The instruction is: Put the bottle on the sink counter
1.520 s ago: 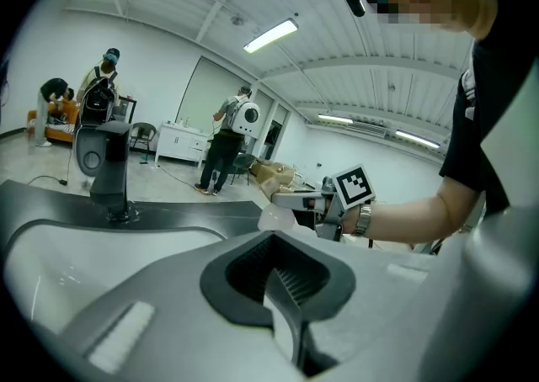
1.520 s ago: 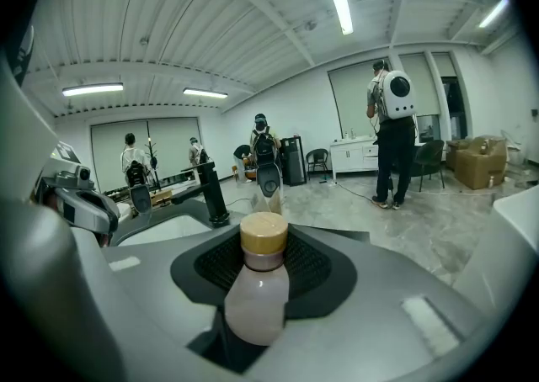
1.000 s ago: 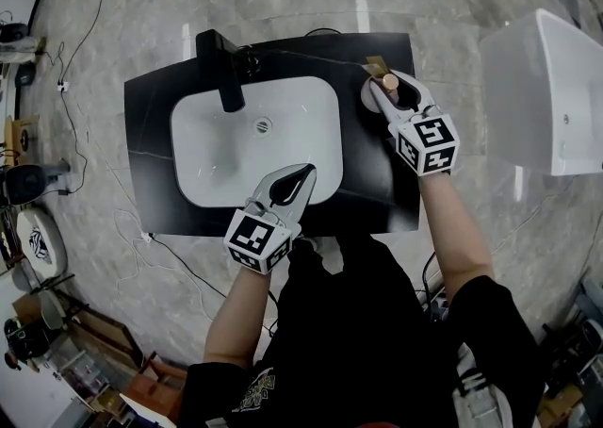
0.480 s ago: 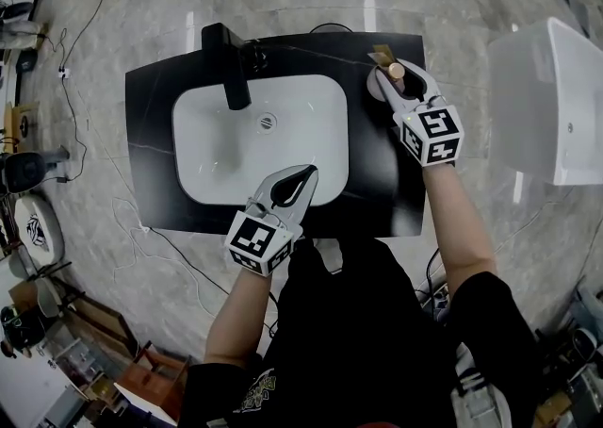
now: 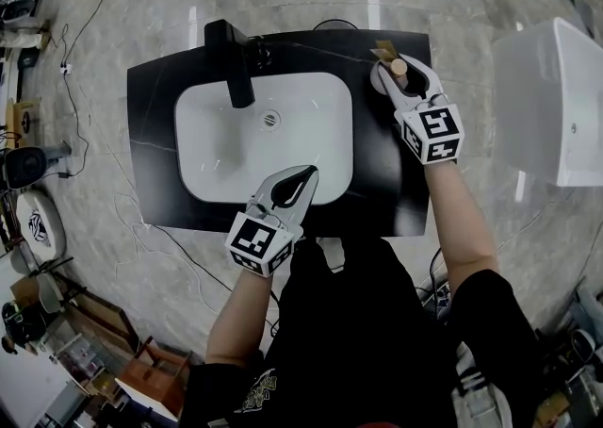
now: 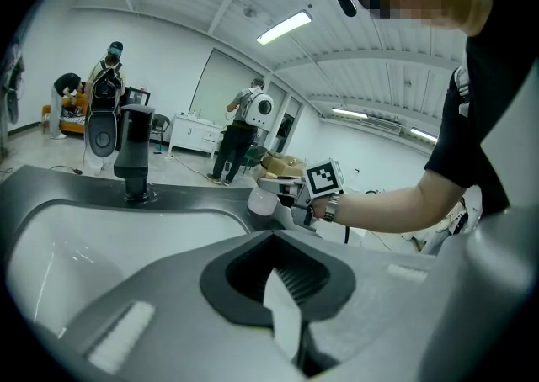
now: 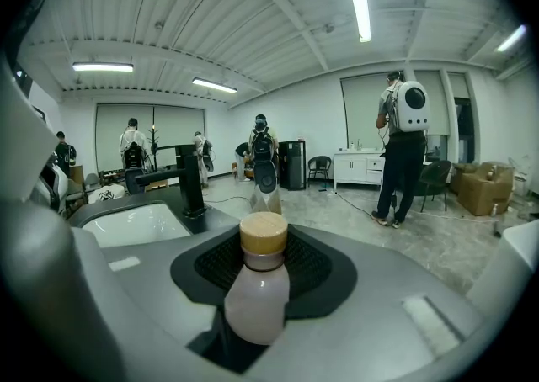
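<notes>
A small, frosted pale bottle with a tan wooden cap stands upright, cap up. It is pinched round its body by the fingers of the right gripper. The bottle sits over the back right corner of the glossy black sink worktop, beside the white basin. Whether its base touches cannot be told; the way to the worktop looks to be straight down. The left gripper, fingers pressed together and empty, hovers well apart at the basin's front edge. The bottle shows no readable label.

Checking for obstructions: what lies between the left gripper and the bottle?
In the head view, only the white basin's corner and bare black counter lie between the left gripper and the bottle, which the right gripper holds.
</notes>
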Available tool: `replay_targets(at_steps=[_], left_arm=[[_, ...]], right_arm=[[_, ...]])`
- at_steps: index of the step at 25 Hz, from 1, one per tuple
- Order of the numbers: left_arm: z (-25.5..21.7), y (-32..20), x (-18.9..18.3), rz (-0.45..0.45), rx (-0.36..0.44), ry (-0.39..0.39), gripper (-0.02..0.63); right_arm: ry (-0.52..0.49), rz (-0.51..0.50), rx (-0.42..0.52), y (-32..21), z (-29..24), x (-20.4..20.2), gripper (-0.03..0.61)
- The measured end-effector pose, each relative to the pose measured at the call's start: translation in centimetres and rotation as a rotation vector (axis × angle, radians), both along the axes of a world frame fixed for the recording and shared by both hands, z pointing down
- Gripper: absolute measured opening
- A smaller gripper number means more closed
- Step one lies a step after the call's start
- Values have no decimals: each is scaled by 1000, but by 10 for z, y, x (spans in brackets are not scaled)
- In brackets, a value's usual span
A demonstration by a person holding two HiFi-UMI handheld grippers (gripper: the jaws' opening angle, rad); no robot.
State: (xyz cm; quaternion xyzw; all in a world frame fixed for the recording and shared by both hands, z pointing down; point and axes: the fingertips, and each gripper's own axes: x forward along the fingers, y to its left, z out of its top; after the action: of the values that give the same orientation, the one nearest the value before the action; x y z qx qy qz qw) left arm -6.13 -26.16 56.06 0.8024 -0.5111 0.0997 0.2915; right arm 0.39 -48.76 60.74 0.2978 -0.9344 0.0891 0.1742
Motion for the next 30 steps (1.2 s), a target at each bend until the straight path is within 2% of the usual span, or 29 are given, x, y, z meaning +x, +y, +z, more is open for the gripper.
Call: replay_targets(at_steps=[17,22,30], left_arm=[[-4,18,-7,-18,8,-2,0],[-11,27,-11,-24,15,-10,0],[-21,45,-18,-2,44,-9,0]], right_arm=[[0,19,11,3,2,1,164],[22,17,-11,7,3,1,196],[21,123,-30,28,-3,34,204]])
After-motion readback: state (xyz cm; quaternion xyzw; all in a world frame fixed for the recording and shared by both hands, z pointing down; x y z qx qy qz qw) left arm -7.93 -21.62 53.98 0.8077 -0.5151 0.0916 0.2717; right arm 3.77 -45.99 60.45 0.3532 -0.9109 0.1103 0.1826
